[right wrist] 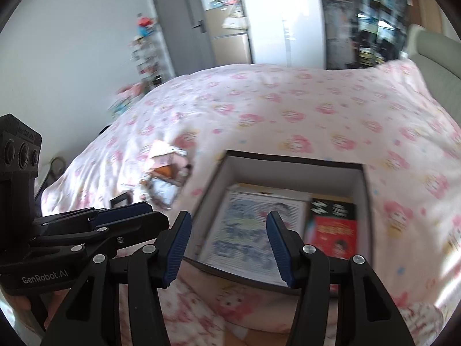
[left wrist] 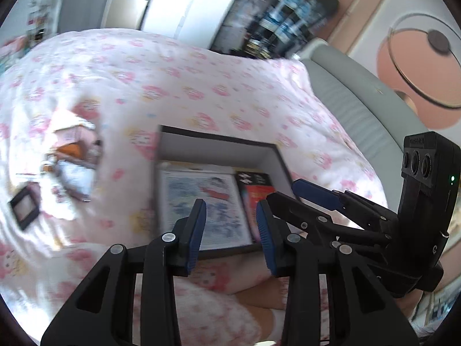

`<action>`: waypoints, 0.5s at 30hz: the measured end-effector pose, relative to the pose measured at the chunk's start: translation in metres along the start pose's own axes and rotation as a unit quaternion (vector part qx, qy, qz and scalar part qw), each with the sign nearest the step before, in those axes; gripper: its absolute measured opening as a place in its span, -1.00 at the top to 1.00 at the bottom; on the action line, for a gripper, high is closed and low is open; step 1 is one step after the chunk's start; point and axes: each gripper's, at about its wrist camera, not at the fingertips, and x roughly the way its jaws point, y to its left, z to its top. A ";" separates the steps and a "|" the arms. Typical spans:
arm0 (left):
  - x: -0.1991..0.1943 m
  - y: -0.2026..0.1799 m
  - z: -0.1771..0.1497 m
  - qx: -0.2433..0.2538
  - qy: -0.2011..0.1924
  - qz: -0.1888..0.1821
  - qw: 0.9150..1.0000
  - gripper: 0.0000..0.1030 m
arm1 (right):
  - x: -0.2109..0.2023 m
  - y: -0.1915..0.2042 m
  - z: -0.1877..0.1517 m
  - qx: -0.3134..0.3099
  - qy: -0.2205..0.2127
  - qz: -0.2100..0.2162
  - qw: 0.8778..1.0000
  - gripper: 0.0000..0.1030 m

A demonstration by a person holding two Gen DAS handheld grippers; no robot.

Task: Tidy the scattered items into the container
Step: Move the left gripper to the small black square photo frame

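Note:
A dark-rimmed open box (left wrist: 222,139) (right wrist: 291,159) sits on the pink flowered quilt. Inside lie a blue-and-white picture sheet (left wrist: 201,201) (right wrist: 247,225) and a red and black book (left wrist: 255,190) (right wrist: 331,227). Left of the box, a blurred pile of small items (left wrist: 73,158) (right wrist: 165,173) and a small black frame (left wrist: 24,207) (right wrist: 120,200) lie on the quilt. My left gripper (left wrist: 232,232) hovers over the box's near edge, open and empty. My right gripper (right wrist: 229,245) hovers beside it, also open with nothing between its blue pads. Each gripper shows in the other's view, the right gripper (left wrist: 305,199) and the left gripper (right wrist: 126,216).
The quilt (left wrist: 201,86) covers the whole bed. A grey padded headboard (left wrist: 360,109) (right wrist: 432,54) runs along the right. Beyond the bed stand dark bookshelves (right wrist: 374,23), a white cupboard (right wrist: 276,14) and a grey door (right wrist: 184,26). A hand (right wrist: 17,302) holds the left gripper.

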 end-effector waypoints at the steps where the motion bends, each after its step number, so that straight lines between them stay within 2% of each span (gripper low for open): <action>1: -0.007 0.012 0.001 -0.009 -0.007 0.010 1.000 0.30 | 0.006 0.009 0.004 -0.009 0.004 0.012 1.000 0.02; 5: -0.030 0.063 0.003 -0.051 -0.028 0.043 0.997 0.30 | 0.040 0.052 0.020 -0.052 0.024 0.067 0.996 0.02; 9: -0.040 0.116 -0.002 -0.094 -0.038 0.084 0.991 0.29 | 0.096 0.087 0.039 -0.066 0.075 0.159 0.982 0.02; 11: -0.043 0.144 -0.007 -0.119 -0.040 0.102 0.987 0.29 | 0.121 0.101 0.047 -0.061 0.104 0.167 0.979 0.02; 15: -0.044 0.190 -0.015 -0.158 -0.040 0.115 0.980 0.29 | 0.154 0.139 0.061 -0.108 0.127 0.177 0.970 0.02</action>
